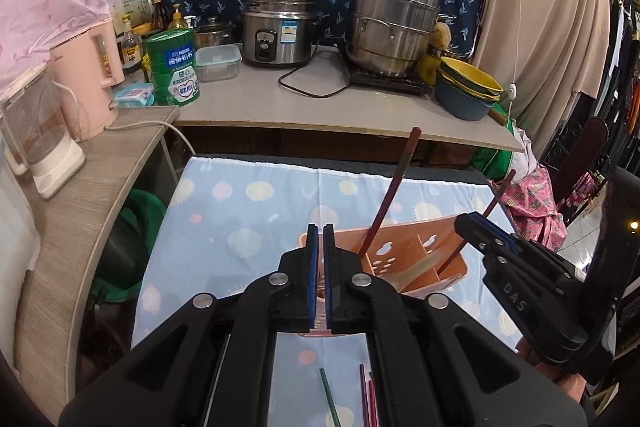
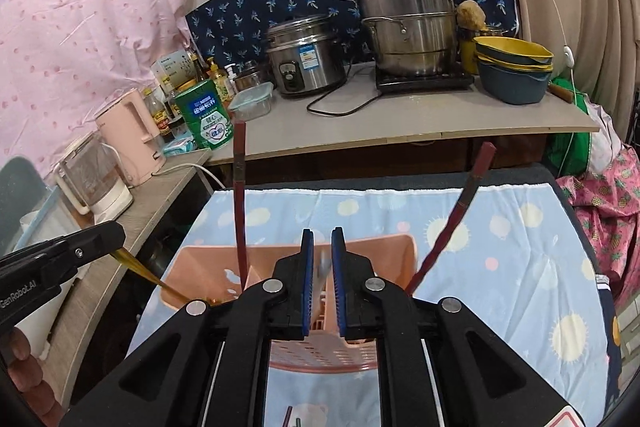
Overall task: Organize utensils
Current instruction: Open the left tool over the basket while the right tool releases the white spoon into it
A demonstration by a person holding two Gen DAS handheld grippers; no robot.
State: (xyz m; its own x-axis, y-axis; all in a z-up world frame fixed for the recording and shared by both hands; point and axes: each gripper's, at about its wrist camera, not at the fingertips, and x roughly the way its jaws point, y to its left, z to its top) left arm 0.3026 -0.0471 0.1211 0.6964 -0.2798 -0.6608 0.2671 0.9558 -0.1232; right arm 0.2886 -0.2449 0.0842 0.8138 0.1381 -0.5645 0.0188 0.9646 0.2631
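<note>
A pink plastic utensil holder [image 1: 404, 259] [image 2: 360, 251] stands on the blue patterned cloth. Two dark red chopsticks [image 2: 239, 203] [image 2: 452, 223] stand in it; both also show in the left wrist view [image 1: 394, 187] [image 1: 486, 215]. My left gripper [image 1: 321, 231] is shut on a brown-yellow chopstick [image 2: 138, 269] whose tip dips into the holder's left side. My right gripper [image 2: 323, 239] hovers just over the holder, jaws nearly closed with a narrow gap around a blurred grey thing [image 2: 324, 267]. Loose green [image 1: 330, 399] and red [image 1: 366, 395] chopsticks lie on the cloth near me.
A counter behind holds a rice cooker [image 1: 278, 27], a steel steamer pot [image 1: 394, 23], stacked bowls [image 1: 468, 87], a green tin [image 1: 172, 67] and a cable. A side shelf at left carries a pink kettle [image 1: 86, 75] and a glass kettle [image 1: 40, 143].
</note>
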